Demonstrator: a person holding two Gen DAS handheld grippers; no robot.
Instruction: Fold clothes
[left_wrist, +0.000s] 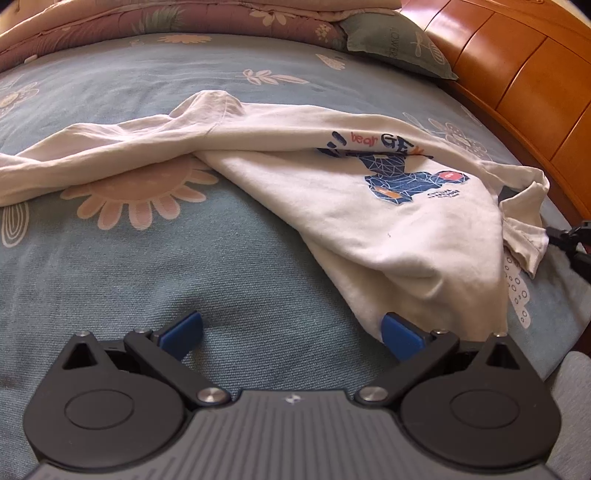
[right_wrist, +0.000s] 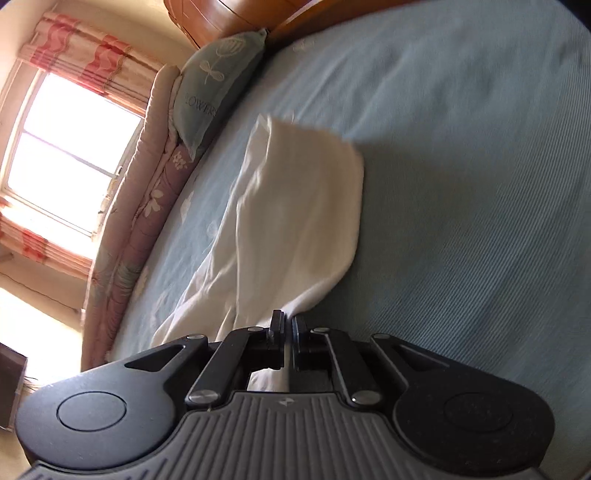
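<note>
A white shirt (left_wrist: 388, 214) lies crumpled on the bed (left_wrist: 221, 266), toward its edge by the wooden headboard (left_wrist: 517, 74), one sleeve trailing off across the blue flowered sheet. Only the left wrist view shows the shirt's printed front: a blue figure with red and blue lettering above it. From there the left tongs (left_wrist: 291, 336) stand wide apart over bare sheet, holding nothing; the blue pad (left_wrist: 400, 334) on one side sits just at the near hem of the shirt, the other well clear of it. At that view's right edge a dark bit of the other tool pokes in beside the collar.

The right wrist view shows none of the print, only plain white cloth (right_wrist: 295, 206) running away from the camera, somewhat blurred. The right tongs (right_wrist: 287, 328) are drawn together, clamped on an edge of the shirt, which passes between them. This view alone takes in the bright window (right_wrist: 70, 147) with pink curtains, the rolled quilt (right_wrist: 147, 192) along the bed's far edge, and a green pillow (right_wrist: 218, 81) at the headboard corner
</note>
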